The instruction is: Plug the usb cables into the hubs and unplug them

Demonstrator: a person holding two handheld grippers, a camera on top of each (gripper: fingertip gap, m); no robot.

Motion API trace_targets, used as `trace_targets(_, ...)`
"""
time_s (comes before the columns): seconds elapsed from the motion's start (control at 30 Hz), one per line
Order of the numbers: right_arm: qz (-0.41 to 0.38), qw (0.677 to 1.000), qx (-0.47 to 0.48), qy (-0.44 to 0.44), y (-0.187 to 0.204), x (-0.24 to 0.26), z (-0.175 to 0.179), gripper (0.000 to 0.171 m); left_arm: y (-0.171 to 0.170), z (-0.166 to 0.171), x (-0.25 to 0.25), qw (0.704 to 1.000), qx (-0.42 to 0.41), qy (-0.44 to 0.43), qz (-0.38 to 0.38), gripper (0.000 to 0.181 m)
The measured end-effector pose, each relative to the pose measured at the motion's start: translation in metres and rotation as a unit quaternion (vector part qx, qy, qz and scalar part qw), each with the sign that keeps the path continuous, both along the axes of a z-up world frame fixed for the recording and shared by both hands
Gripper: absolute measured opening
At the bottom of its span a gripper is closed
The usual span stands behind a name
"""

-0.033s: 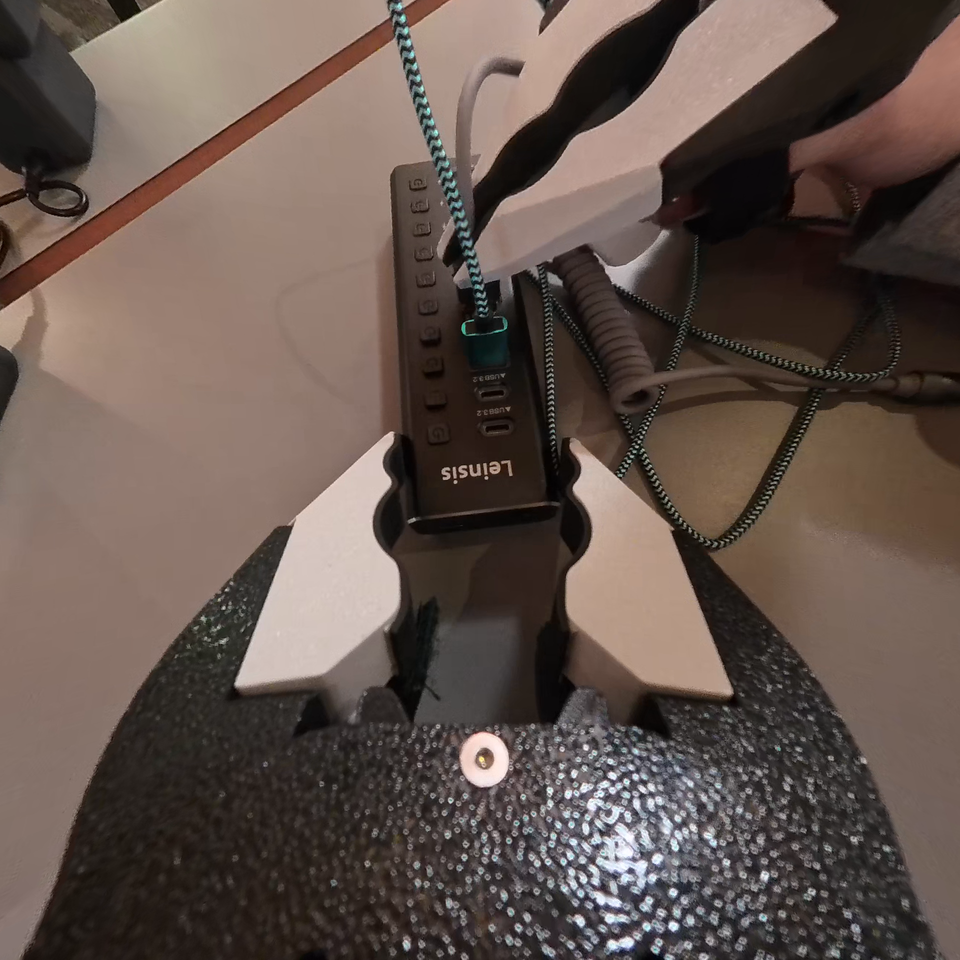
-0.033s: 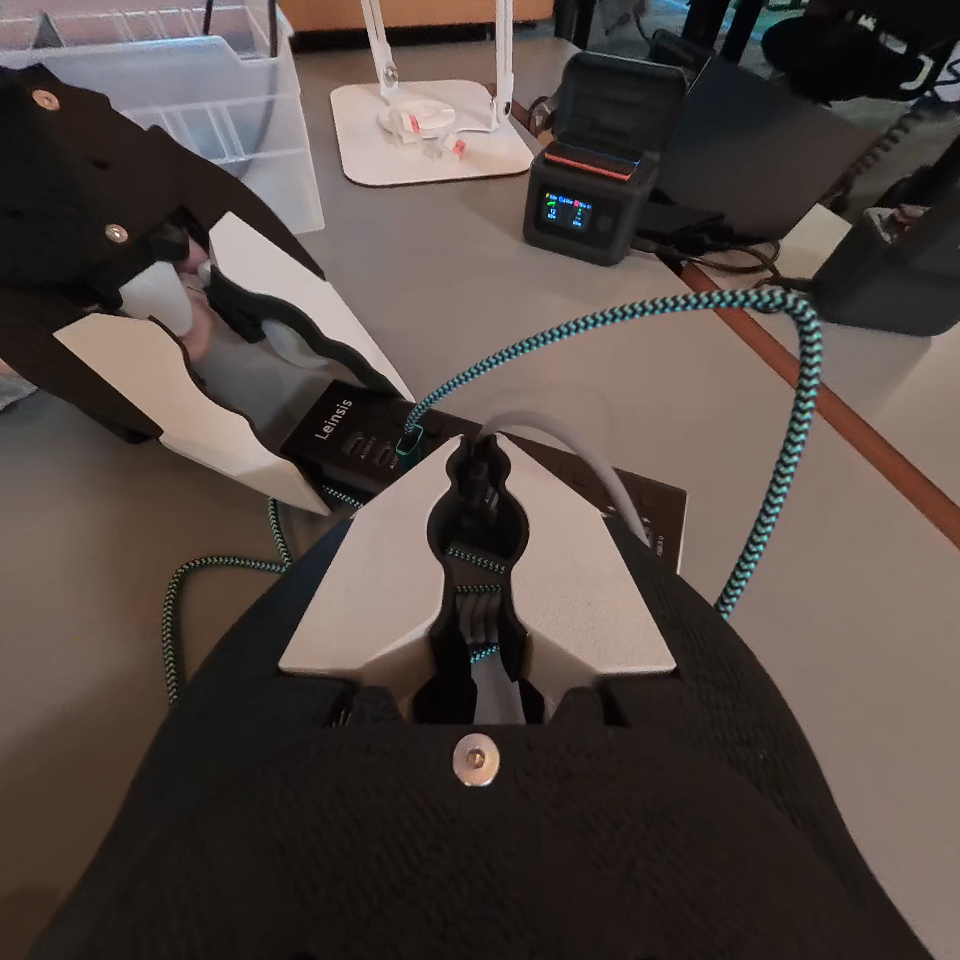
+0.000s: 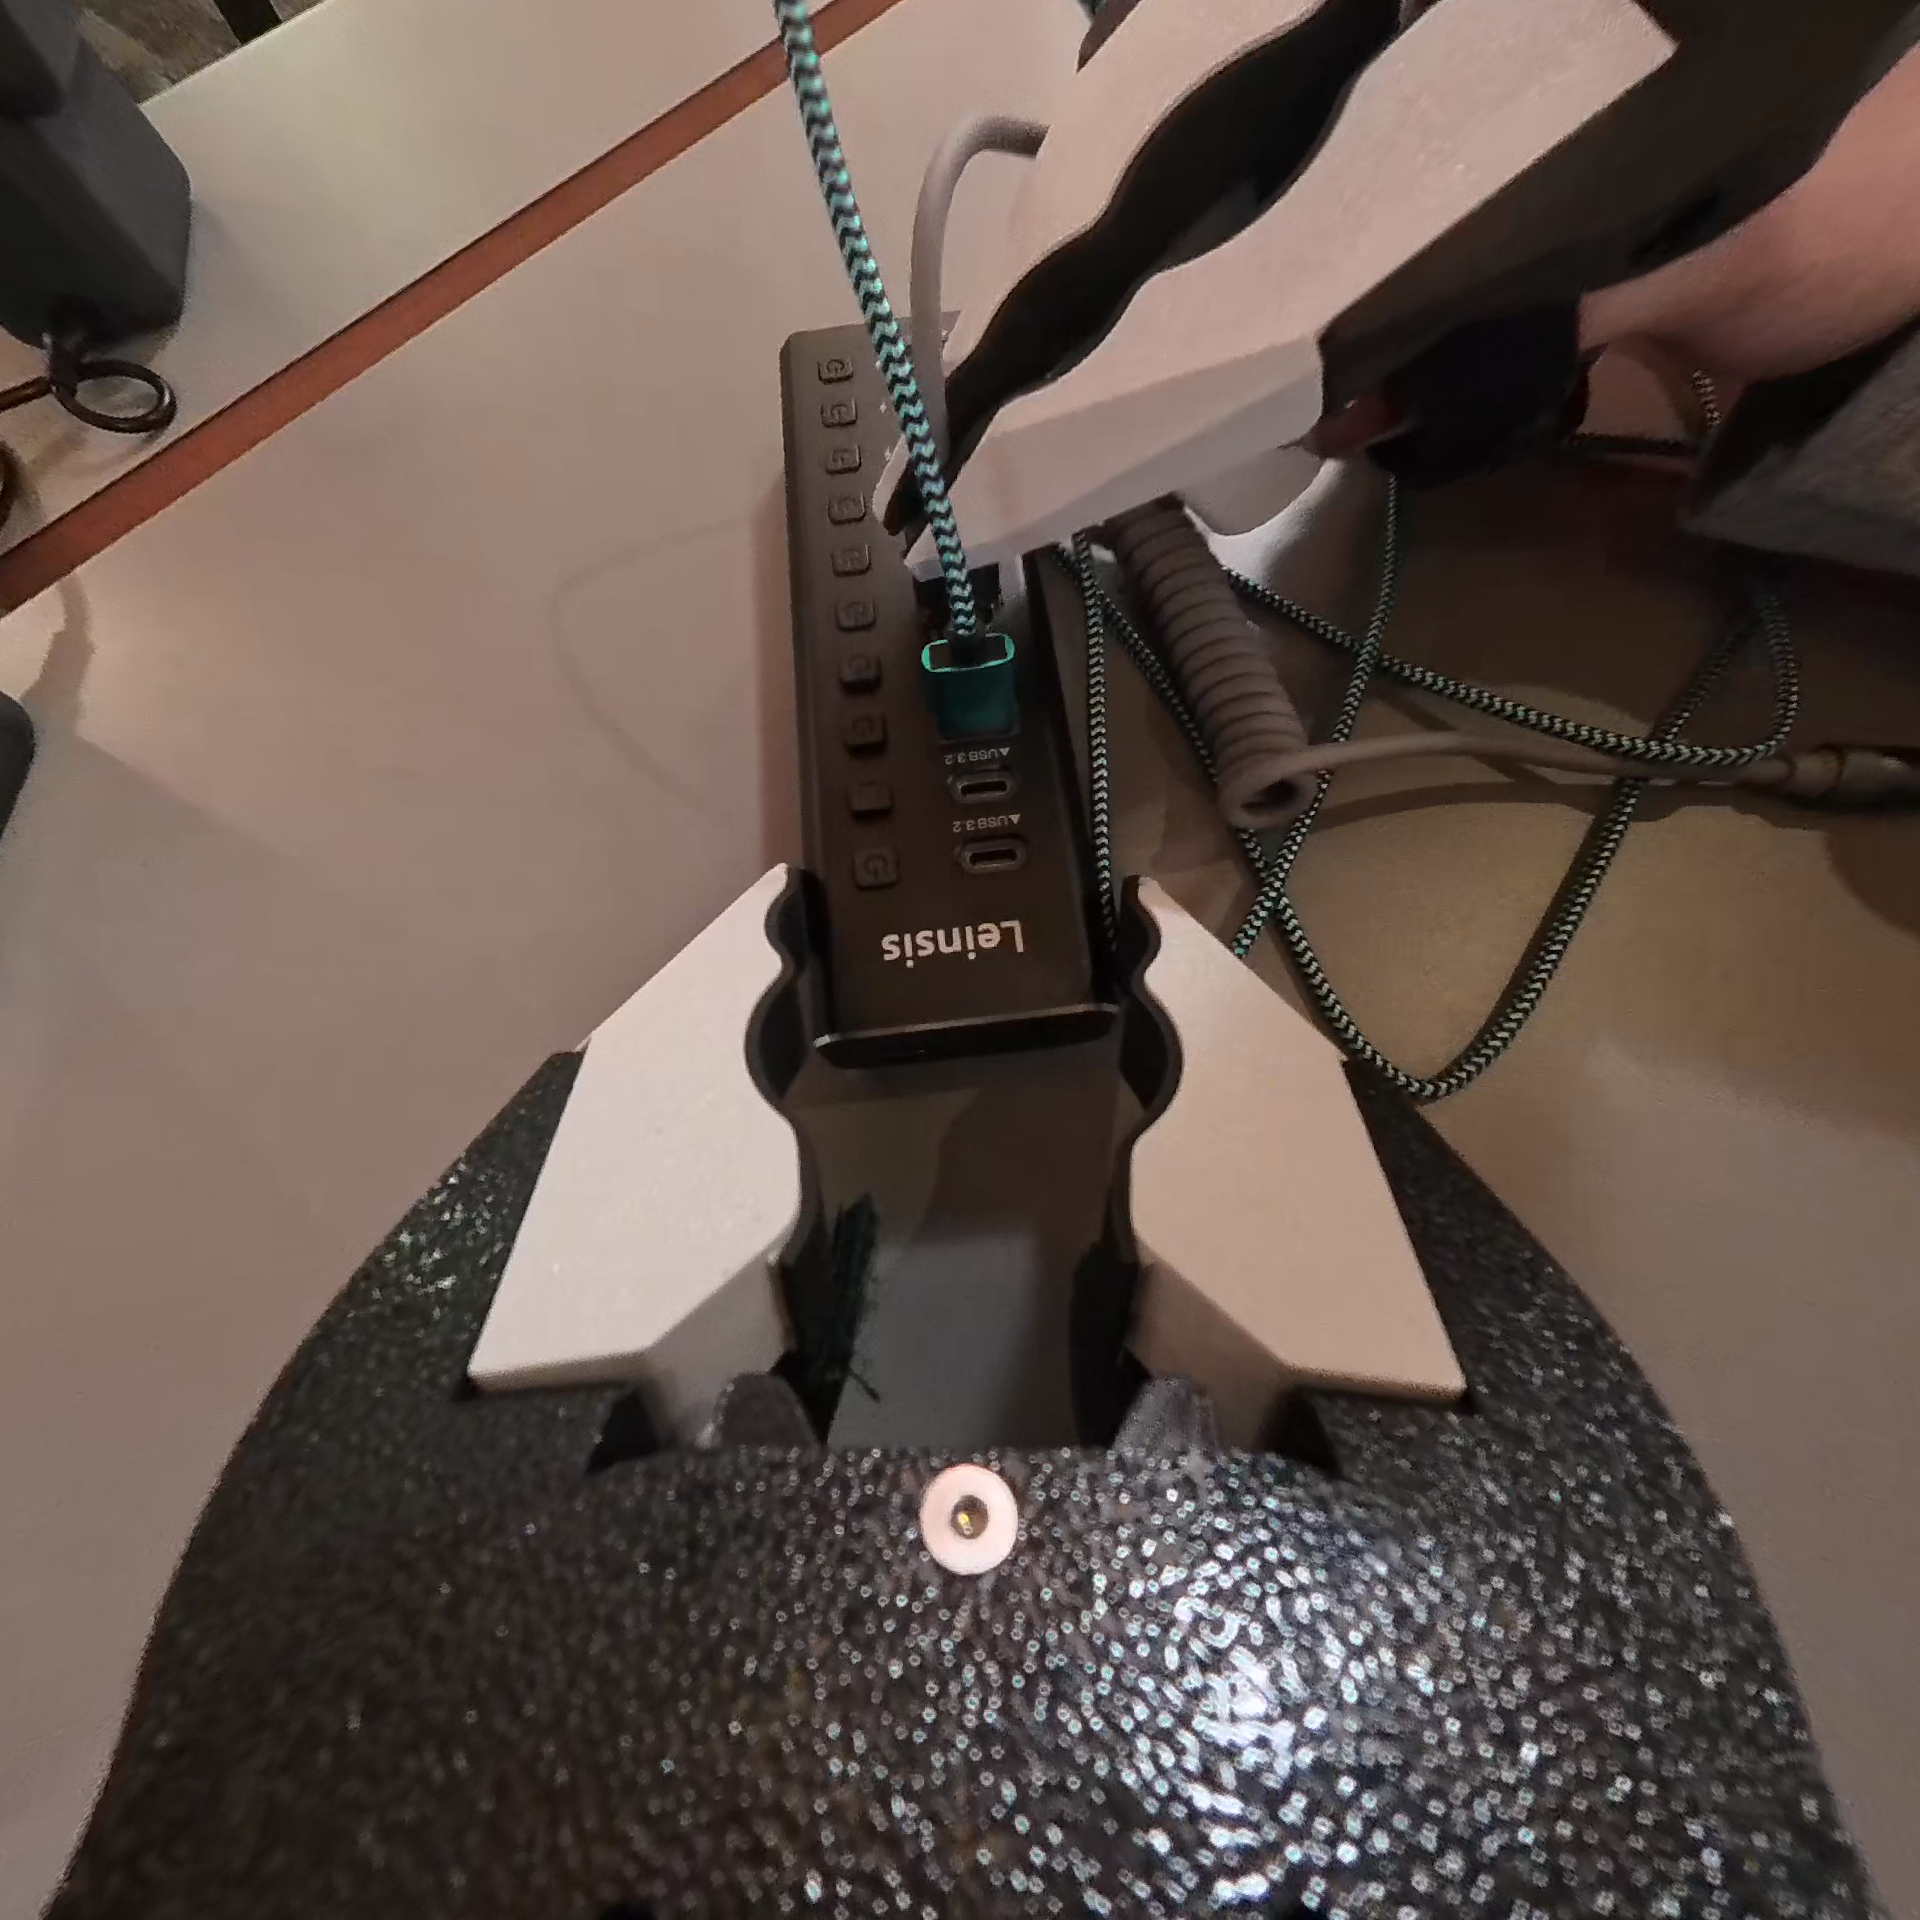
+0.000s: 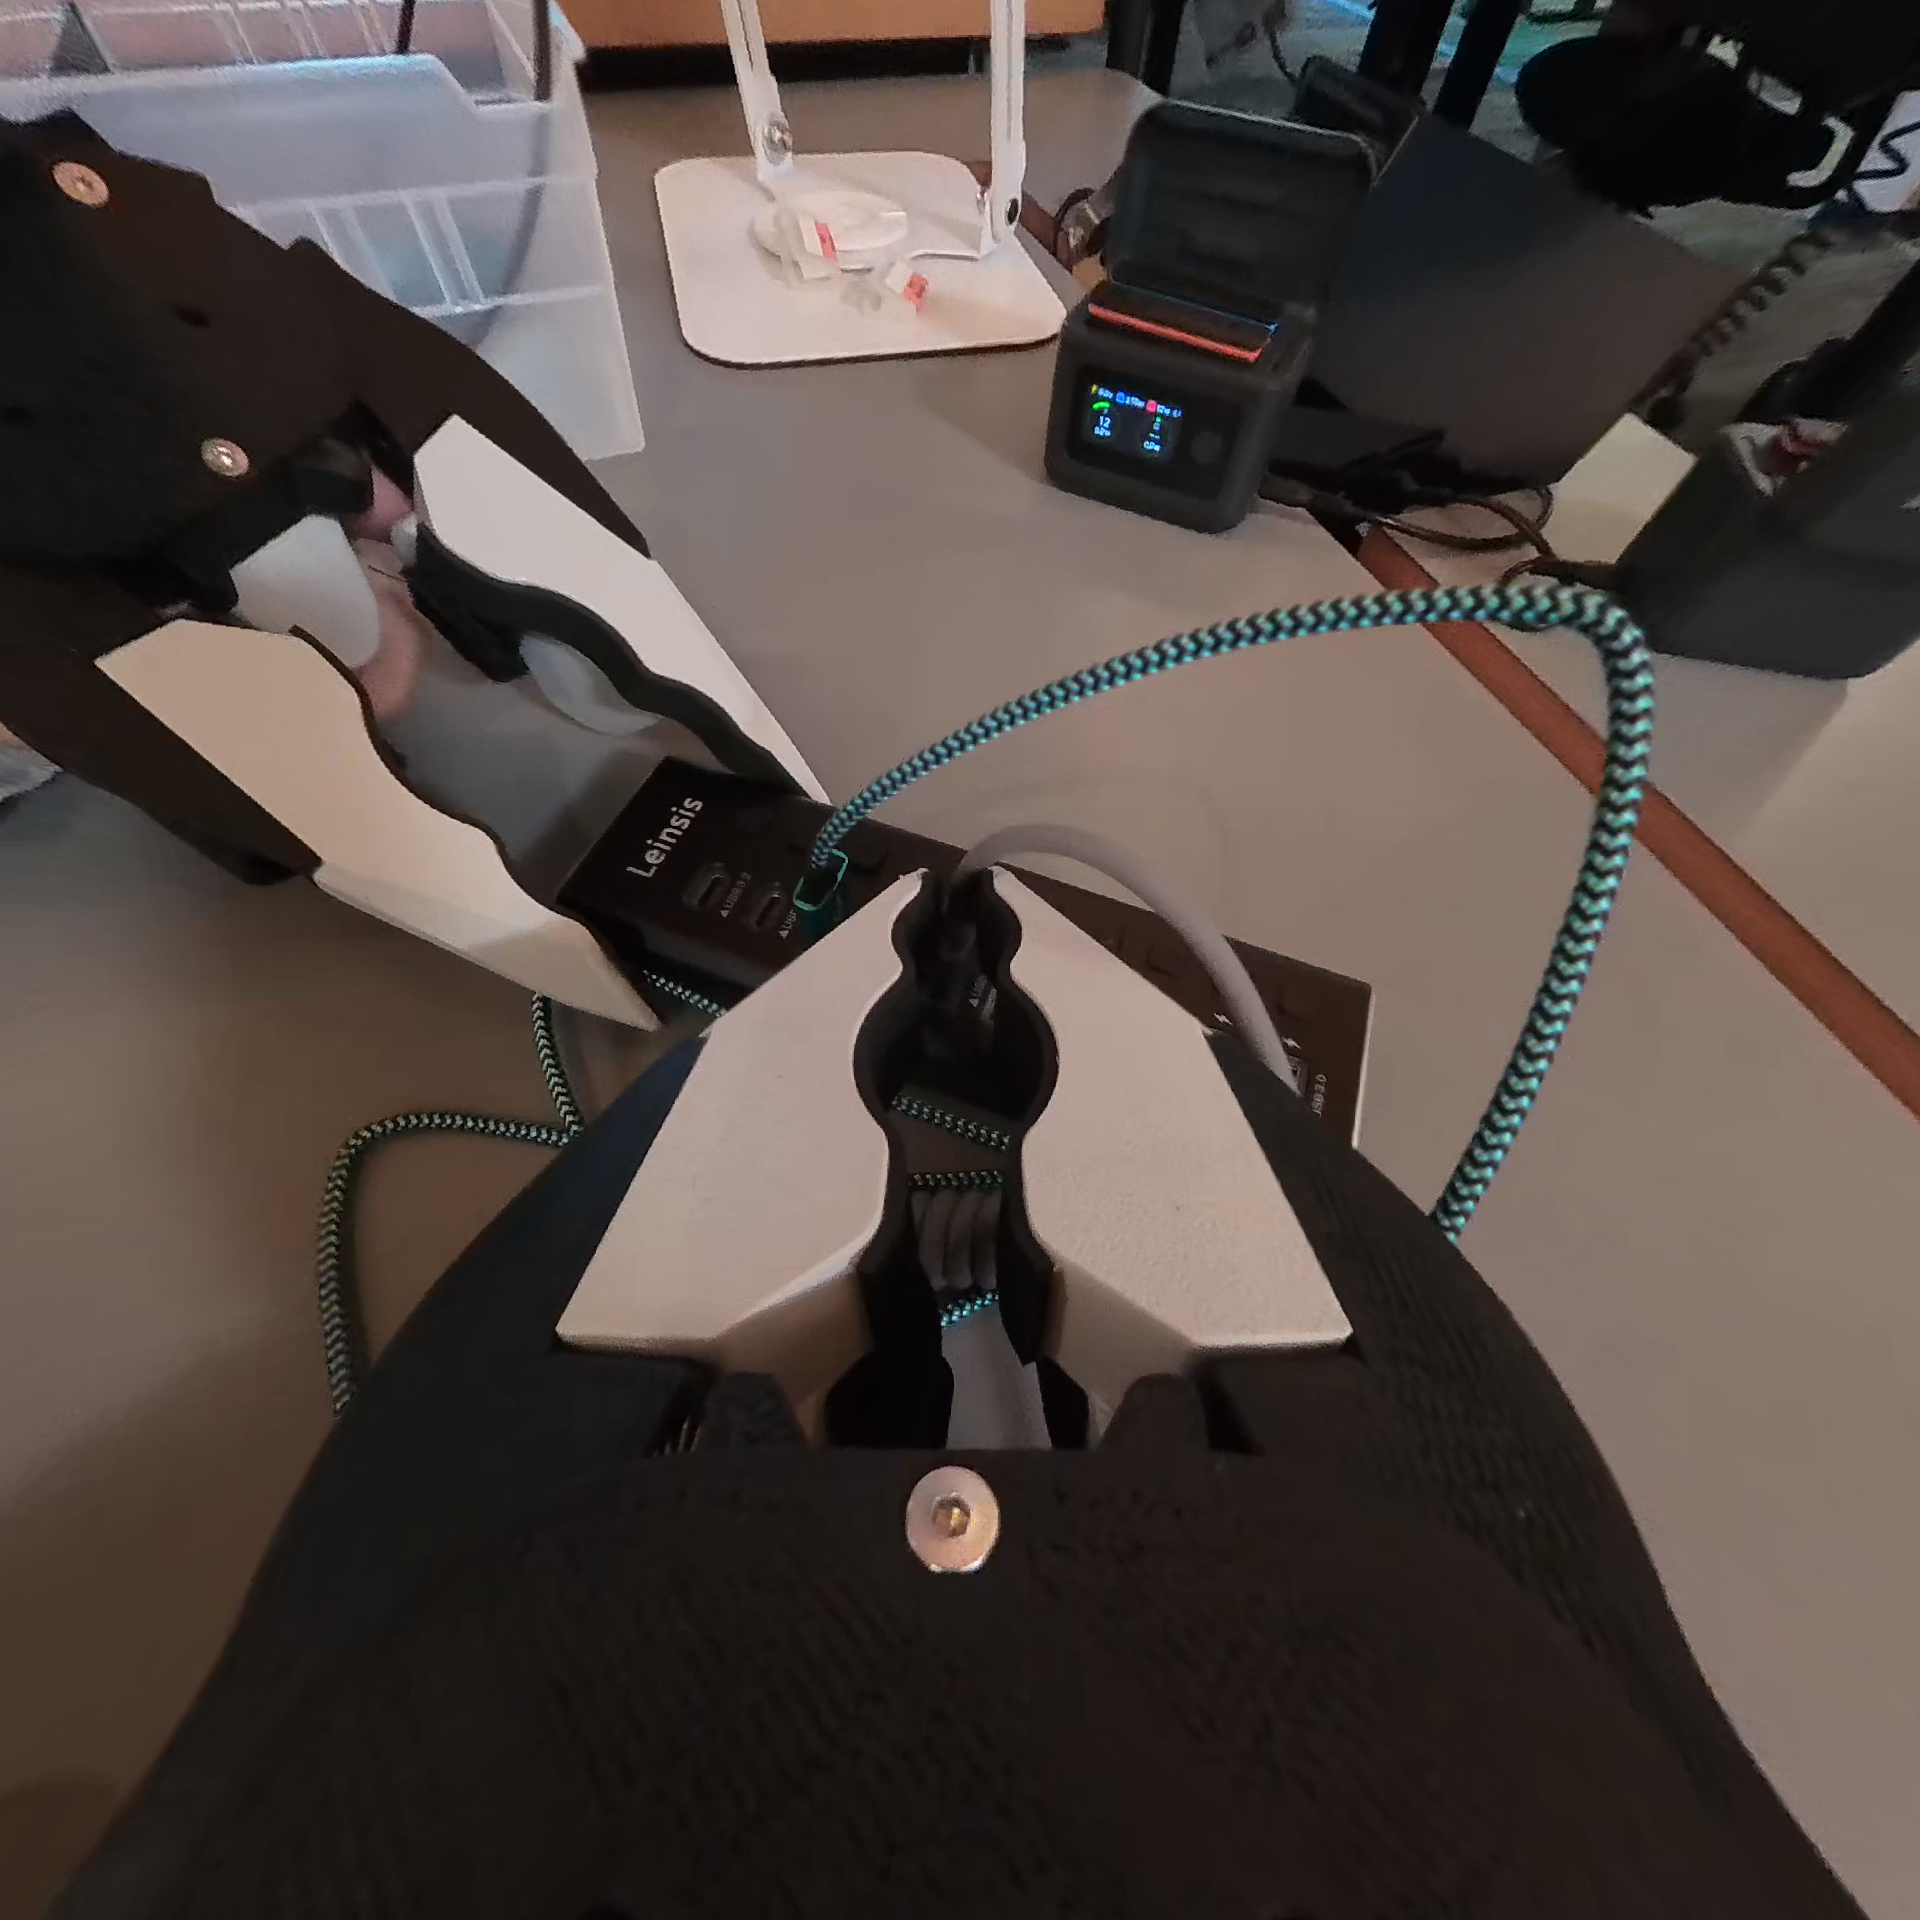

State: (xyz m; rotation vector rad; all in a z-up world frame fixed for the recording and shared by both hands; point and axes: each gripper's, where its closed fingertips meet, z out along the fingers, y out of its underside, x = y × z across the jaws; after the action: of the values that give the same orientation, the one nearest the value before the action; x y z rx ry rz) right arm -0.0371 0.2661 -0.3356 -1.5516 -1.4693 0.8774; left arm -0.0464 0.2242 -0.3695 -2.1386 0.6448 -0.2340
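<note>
A long black USB hub [image 3: 914, 831] lies on the pale table, and it also shows in the right wrist view [image 4: 665, 842]. My left gripper [image 3: 961, 935] is shut on the hub's near end, one finger on each side. A teal braided cable [image 4: 1351, 623] is plugged into a hub port by its teal plug [image 3: 966, 691]. My right gripper [image 4: 951, 883] is shut on the black plug of a grey cable [image 4: 1132, 883], just behind the teal plug. Its fingers hide whether that plug sits in a port. The right gripper [image 3: 914, 509] comes in from the upper right.
A coiled grey cable [image 3: 1216, 644] and loops of braided cable [image 3: 1507, 997] lie right of the hub. Farther back stand a clear plastic bin [image 4: 416, 208], a white lamp base [image 4: 862, 260] and a dark box with a small screen [image 4: 1143, 416]. A brown strip [image 4: 1714, 883] crosses the table. The grippers' ends are close to 6 centimeters from one another. The left tips stand about 30 centimeters off the white lamp base [image 4: 862, 260].
</note>
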Motion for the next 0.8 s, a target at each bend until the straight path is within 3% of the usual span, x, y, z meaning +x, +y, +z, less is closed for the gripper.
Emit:
trace_targets(0.2, -0.032, 0.999, 0.029, 0.016, -0.001, 0.001, 0.003, 0.006, 0.001, -0.001, 0.001, 1.0, -0.004, -0.006, 0.018, 0.06)
trace_targets(0.3, -0.055, 0.993, 0.097, 0.036, -0.001, 0.007, 0.012, 0.017, 0.001, -0.003, 0.002, 1.0, -0.005, -0.012, 0.022, 0.085)
trace_targets(0.37, -0.093, 0.984, 0.143, 0.055, 0.004, 0.015, 0.022, 0.017, 0.0, 0.005, 0.006, 0.999, 0.007, -0.035, 0.017, 0.087)
trace_targets(0.5, -0.154, 0.96, 0.215, 0.092, 0.001, 0.034, 0.045, 0.018, -0.003, 0.012, 0.002, 0.998, 0.018, -0.053, 0.025, 0.082)
trace_targets(0.8, -0.111, 0.976, 0.187, 0.019, -0.035, 0.037, 0.016, 0.017, -0.001, 0.013, -0.003, 0.997, 0.018, -0.071, 0.038, 0.063)
